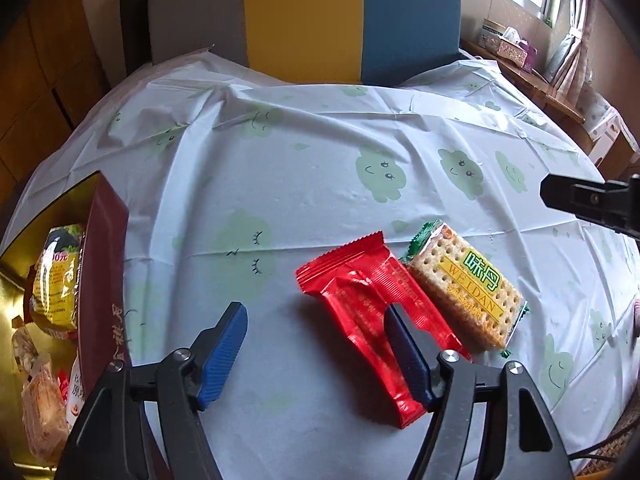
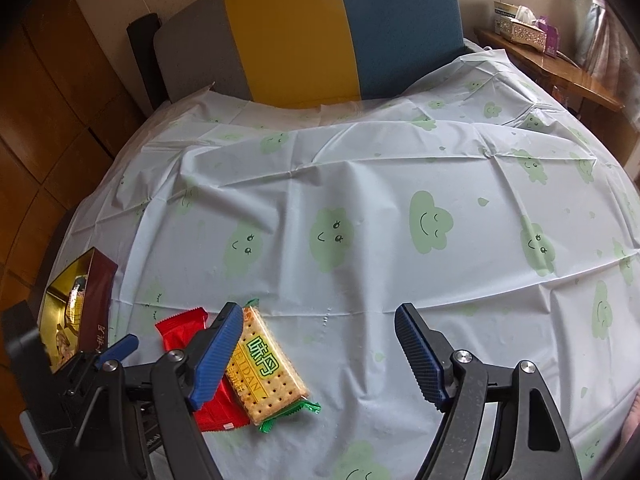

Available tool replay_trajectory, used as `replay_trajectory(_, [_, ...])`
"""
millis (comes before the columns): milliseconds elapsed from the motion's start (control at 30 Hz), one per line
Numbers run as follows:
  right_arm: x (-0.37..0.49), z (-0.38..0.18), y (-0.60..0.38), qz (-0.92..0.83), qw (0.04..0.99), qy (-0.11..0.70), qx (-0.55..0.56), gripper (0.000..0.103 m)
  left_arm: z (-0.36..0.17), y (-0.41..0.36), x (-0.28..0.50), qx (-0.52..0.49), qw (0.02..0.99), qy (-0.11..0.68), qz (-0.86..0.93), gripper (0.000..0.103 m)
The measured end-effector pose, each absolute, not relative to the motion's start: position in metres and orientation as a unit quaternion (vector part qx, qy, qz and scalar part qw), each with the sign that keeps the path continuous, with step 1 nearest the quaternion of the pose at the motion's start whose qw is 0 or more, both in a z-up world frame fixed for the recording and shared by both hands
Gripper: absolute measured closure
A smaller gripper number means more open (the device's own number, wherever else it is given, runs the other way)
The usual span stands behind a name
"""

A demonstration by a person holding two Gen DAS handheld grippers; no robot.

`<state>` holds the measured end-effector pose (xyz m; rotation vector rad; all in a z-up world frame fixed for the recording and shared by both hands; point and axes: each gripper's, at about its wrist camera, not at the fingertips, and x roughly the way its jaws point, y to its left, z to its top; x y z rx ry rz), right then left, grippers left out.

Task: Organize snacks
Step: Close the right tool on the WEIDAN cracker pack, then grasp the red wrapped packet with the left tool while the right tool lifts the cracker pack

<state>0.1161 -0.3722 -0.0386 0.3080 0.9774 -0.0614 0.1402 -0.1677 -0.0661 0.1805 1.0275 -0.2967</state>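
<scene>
A red snack packet (image 1: 372, 320) lies on the tablecloth with a cracker pack (image 1: 464, 284) marked WEIDAN touching its right side. My left gripper (image 1: 316, 320) is open and empty; its right finger (image 1: 404, 352) is over the red packet. A dark red box (image 1: 102, 280) with a gold inside holds several snacks at the left. In the right wrist view my right gripper (image 2: 320, 320) is open and empty, with the cracker pack (image 2: 268, 368) and red packet (image 2: 180, 330) by its left finger (image 2: 218, 354). The box (image 2: 76, 308) sits far left.
A round table under a pale cloth (image 1: 320, 184) with green clouds. A grey, yellow and blue chair back (image 1: 304, 20) stands behind it. A wooden shelf (image 2: 560, 68) with tissue boxes is at the far right.
</scene>
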Motion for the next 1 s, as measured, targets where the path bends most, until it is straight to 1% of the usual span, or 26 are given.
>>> replay_trajectory(333, [0.122, -0.056, -0.346, 0.040, 0.853, 0.506, 0.124, 0.024, -0.053, -0.132, 0.130, 0.038, 0.858, 0.493, -0.137, 0.031])
replay_trajectory(633, [0.124, -0.074, -0.309, 0.080, 0.841, 0.533, 0.038, 0.024, -0.054, -0.124, 0.119, 0.033, 0.855, 0.496, -0.148, 0.031])
replay_trajectory(700, [0.124, -0.082, -0.303, 0.073, 0.836, 0.544, 0.009, 0.028, -0.053, -0.123, 0.117, 0.035, 0.856, 0.494, -0.148, 0.031])
replay_trajectory(767, [0.124, -0.089, -0.299, 0.068, 0.829, 0.555, -0.016, 0.048, -0.052, -0.123, 0.115, 0.037, 0.856, 0.493, -0.149, 0.031])
replay_trajectory(867, [0.124, -0.088, -0.306, 0.035, 0.834, 0.550, -0.022, 0.049, -0.053, -0.123, 0.113, 0.041, 0.855, 0.495, -0.151, 0.031])
replay_trajectory(1000, [0.127, -0.095, -0.327, -0.002, 0.820, 0.573, 0.001, 0.049, -0.051, -0.128, 0.113, 0.045, 0.853, 0.496, -0.158, 0.031])
